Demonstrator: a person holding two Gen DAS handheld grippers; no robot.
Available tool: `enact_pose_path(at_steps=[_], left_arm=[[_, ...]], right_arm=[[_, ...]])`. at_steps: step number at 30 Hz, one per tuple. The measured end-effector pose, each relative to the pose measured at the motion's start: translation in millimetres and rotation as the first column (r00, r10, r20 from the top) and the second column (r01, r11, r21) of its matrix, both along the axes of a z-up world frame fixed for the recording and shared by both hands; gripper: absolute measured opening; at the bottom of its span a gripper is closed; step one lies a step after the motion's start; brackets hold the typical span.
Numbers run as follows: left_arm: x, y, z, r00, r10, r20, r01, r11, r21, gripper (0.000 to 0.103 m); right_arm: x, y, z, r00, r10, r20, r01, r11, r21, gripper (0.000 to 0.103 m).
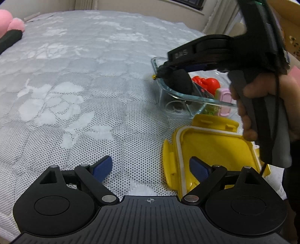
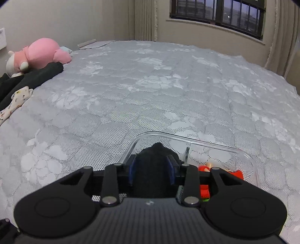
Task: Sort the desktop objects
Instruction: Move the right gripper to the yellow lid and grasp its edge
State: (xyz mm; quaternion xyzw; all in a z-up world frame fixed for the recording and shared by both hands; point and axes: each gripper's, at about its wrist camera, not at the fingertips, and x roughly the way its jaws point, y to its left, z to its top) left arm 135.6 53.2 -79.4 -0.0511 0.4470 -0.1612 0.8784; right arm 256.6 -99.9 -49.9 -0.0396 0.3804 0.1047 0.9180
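My right gripper is shut on a black soft object and holds it over the left end of a clear glass container. In the left wrist view the right gripper and the black object hang just over the glass container, which holds a red toy, a pink item and something green. My left gripper is open and empty, low over the bed, its right finger above the yellow lid.
Everything lies on a grey quilted bed. A pink plush toy and dark clothes lie at the far left. A wall, curtain and window stand behind. A cardboard box is at the far right.
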Motion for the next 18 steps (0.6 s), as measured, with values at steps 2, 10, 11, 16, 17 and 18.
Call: enact_pose_path(at_steps=[2,10,11,16,17,18], left_arm=[[-1,-1,1,1.0,0.003,-0.001,-0.003,1.0,0.008,0.093],[-9,-11,9,1.0,0.017,-0.006,-0.017,1.0,0.014,0.093],[-11,-15,11,1.0,0.017,-0.003,-0.017,1.0,0.022,0.093],[-22,-63,21,0.999,-0.044,0.011,0.042,0.991,0.127,0.093],[-26,-76,23,0.998,-0.064,0.015,0.061,0.986,0.156,0.093],[-30,-87,24,0.996,-0.084,0.021,0.079,0.98,0.183,0.093]], right_arm=[[-6,-11,4,1.0,0.006,0.005,-0.006,0.999,0.046,0.044],[-92,-114,26,0.993,-0.106,0.054,0.086,0.953,0.29,0.075],[-107,-129,24,0.99,-0.127,0.06,0.104,0.95,0.296,0.076],[-160,-186,-5,0.975,-0.224,-0.003,0.212,0.92,0.331,0.076],[-167,-196,-12,0.97,-0.244,-0.019,0.235,0.905,0.355,0.076],[-174,-205,-19,0.964,-0.265,-0.034,0.257,0.889,0.379,0.076]])
